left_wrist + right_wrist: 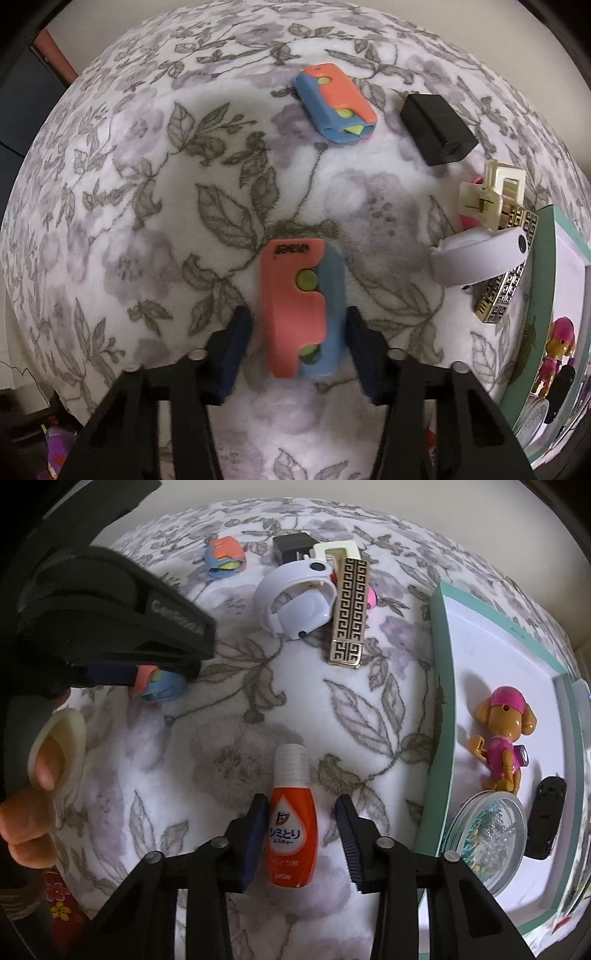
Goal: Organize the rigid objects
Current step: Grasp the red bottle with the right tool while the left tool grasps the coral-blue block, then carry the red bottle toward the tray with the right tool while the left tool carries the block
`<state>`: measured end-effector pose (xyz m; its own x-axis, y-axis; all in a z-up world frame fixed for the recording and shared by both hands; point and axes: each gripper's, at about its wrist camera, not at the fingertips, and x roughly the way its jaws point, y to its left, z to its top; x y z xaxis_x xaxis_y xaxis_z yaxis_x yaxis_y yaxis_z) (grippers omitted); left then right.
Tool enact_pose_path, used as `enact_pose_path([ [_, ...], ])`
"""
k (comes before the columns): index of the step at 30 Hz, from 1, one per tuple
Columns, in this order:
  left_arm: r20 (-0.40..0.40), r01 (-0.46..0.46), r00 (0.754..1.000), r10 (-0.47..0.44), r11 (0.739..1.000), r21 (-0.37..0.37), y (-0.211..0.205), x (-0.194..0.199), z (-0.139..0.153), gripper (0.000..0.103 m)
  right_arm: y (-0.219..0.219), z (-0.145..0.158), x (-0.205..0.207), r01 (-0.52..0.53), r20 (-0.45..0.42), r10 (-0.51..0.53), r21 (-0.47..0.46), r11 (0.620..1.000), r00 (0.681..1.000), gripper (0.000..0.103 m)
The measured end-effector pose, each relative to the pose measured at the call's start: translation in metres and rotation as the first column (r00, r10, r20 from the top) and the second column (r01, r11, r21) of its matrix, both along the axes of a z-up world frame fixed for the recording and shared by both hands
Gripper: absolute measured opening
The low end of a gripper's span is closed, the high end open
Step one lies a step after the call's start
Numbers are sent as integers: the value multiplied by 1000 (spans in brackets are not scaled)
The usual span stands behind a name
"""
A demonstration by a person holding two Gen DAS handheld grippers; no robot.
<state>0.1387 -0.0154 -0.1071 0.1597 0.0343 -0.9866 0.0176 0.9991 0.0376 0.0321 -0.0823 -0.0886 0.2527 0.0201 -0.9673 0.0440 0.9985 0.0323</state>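
Observation:
A coral and blue toy case (295, 306) lies on the floral blanket between the fingers of my left gripper (295, 317). The right pad meets its blue side and a thin strip of blanket shows at the left pad, so the gripper is open. From the right wrist view the left gripper (147, 681) hangs over the same case (162, 688). An orange bottle with a white cap (291, 830) lies between the fingers of my right gripper (301, 801), which is open with a gap on its right side.
A second coral and blue case (334, 107), a black block (437, 129), a cream clip (480, 195), a white band (295, 602) and a gold patterned bar (349, 613) lie further back. A teal-rimmed box (441, 701) at right holds a dog figure (506, 734), a round tin (491, 842) and a black item (545, 812). A hand (37, 775) is at left.

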Motion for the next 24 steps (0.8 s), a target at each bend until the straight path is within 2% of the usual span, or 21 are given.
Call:
enact_pose_path([
  [1,0,4,1000,-4,1000,-1,0,1,2,44,-1,0,0,4,-1,-4,4,1000,1000,32],
  [3,-3,7,1000,-7,1000,2,0,3,5,44,-4,0,0,11,-3,-11,15,1000,1000,29],
  [11,-15,-25,1000,24,997,-67,17,7,12,44,-11,2,3,26,-8,-26,49,998,1000,29],
  [16,-5,-33,999,32,995,-92,24,11,21,44,-31,9,3,53,-2,-53,83,995,999,29],
  [24,61,-31,997,40,990,-140,39,8,66,44,-60,28,4,102,41,-109,144,984,993,29],
])
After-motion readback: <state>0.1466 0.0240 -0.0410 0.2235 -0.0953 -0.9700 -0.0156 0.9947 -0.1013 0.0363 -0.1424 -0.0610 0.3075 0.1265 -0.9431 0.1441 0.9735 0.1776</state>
